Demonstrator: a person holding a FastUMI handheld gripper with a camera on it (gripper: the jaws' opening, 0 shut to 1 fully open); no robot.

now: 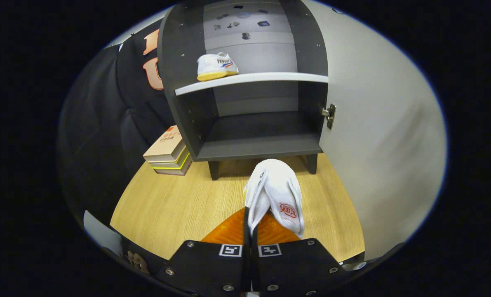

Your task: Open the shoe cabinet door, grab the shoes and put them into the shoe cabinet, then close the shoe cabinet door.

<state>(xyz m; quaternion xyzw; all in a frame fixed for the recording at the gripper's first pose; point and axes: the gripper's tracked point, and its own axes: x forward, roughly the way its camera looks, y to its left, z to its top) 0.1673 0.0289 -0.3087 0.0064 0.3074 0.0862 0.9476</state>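
Gripper view: the gripper pointed level toward the open shoe cabinet, fingers clamped together on a white shoe held above the wooden floor. A second shoe rested on the cabinet's shelf.

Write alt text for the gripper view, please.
The claw is shut on a white shoe, held above the wooden floor before the open shoe cabinet. A second white shoe sits on its upper shelf; books lie stacked beside it.
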